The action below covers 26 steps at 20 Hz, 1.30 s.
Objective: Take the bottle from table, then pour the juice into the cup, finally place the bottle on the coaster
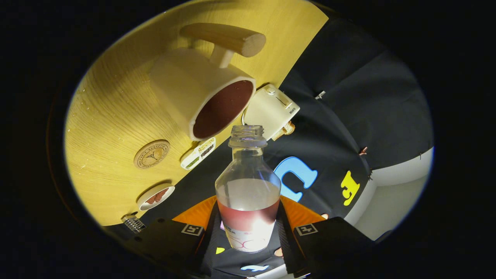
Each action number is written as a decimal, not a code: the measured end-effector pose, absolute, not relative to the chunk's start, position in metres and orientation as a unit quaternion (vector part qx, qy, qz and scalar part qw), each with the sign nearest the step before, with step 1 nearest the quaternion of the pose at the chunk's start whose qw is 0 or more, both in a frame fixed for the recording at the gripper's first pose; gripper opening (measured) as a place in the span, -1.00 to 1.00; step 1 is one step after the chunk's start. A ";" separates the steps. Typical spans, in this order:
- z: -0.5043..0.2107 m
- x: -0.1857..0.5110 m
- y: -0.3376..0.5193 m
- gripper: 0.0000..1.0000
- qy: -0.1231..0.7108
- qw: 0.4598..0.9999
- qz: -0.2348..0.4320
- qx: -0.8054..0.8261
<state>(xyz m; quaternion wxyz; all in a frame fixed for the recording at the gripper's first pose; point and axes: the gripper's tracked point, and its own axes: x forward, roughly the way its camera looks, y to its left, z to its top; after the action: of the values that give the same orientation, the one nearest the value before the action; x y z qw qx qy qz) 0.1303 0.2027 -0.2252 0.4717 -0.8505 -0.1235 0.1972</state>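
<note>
My gripper [248, 228] is shut on a clear open bottle [248, 190], one finger pressing on each side of its lower body. A little reddish juice lies in the bottle's lower part. The whole view is rolled, so the wooden table [112, 116] looks steeply tilted. Just beyond the bottle's open mouth stands a cream cup [201, 97] with a wooden handle, dark red juice showing inside it. A round wooden coaster [152, 154] lies on the table beside the cup, apart from it.
A cream box-like device [271, 110] sits at the table's edge behind the cup. A small white packet [198, 153] lies near the coaster, and a small white dish [155, 196] holding something brown sits closer to the fingers. Black cloth wall stands beyond the table.
</note>
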 end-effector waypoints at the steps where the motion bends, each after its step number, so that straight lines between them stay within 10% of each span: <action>1: -0.227 0.132 0.200 0.41 -0.111 0.485 0.198 -0.845; 26: -0.222 0.112 0.194 0.43 0.120 0.913 0.232 -0.313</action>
<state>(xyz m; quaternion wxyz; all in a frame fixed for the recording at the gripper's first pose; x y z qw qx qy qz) 0.1117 0.1935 -0.2219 0.9130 -0.3131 0.1203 0.2324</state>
